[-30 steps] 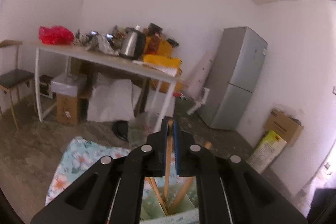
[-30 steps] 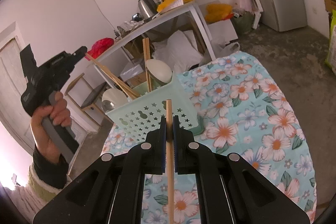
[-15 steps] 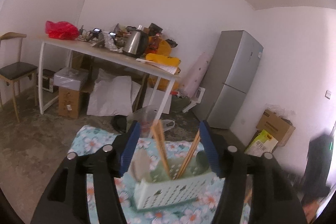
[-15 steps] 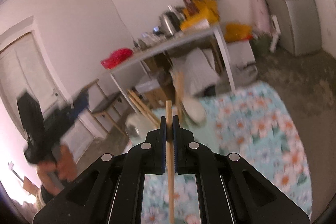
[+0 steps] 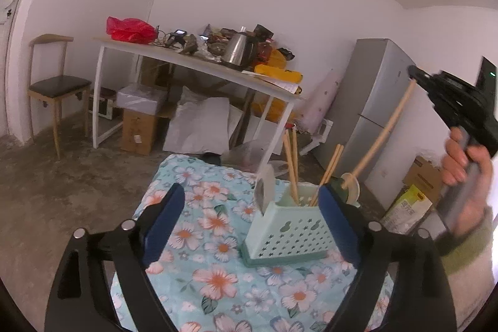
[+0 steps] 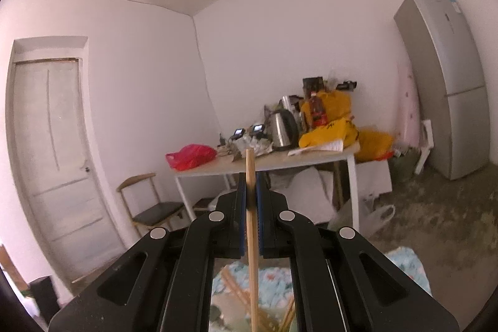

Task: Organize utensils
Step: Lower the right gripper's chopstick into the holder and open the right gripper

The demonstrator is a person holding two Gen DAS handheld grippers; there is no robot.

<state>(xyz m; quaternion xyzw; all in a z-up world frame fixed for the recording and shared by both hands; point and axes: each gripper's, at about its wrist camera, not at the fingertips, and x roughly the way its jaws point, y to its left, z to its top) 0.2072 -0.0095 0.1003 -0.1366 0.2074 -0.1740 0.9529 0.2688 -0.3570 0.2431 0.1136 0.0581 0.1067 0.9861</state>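
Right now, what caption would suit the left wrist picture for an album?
Open left gripper faces a mint utensil basket on a floral cloth; the right gripper holds a chopstick.

Both grippers are black with silver screws and blue-padded fingers (image 5: 165, 223); the person's sleeve (image 5: 463, 248) is olive green.

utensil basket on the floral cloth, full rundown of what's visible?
The basket is pale mint plastic, walls perforated with star and gourd cutouts, standing upright on the floral cloth. Wooden chopsticks lean inside, with pale spoons at its edges. The open left tool frames it without touching.
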